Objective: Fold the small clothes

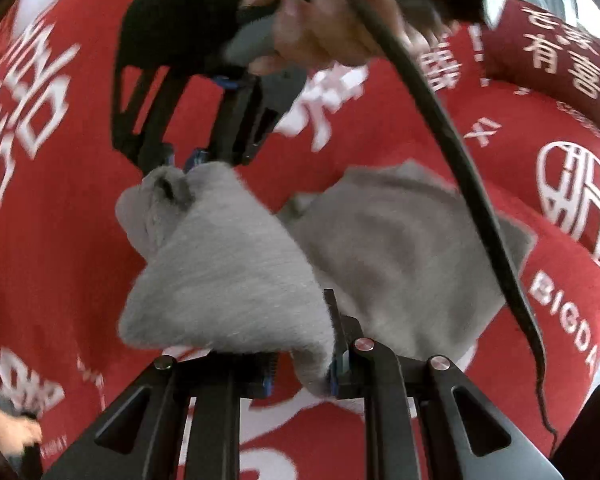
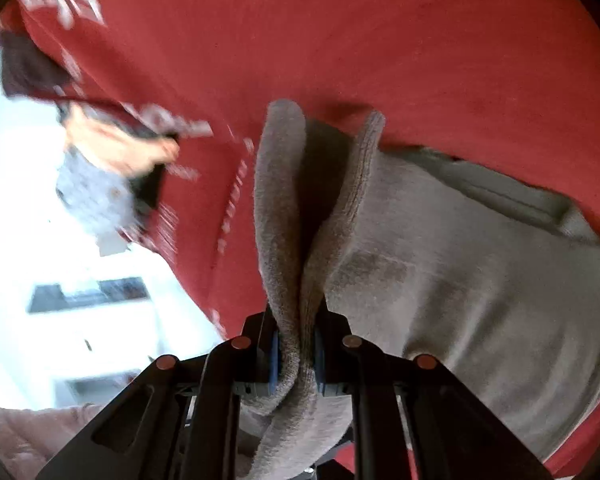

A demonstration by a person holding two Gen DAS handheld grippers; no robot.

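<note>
Both our jaws are pinched narrow on the grey garment [image 1: 228, 264]: the left gripper [image 1: 300, 372] holds a near edge, the right gripper [image 2: 296, 354] a bunched hem. The cloth stretches between them, its far part trailing on the red desk cloth [image 1: 60, 240].

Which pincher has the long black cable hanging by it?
The right gripper, pinching the grey garment's far end: the black cable trails down from beside it. The left gripper shows none.
</note>
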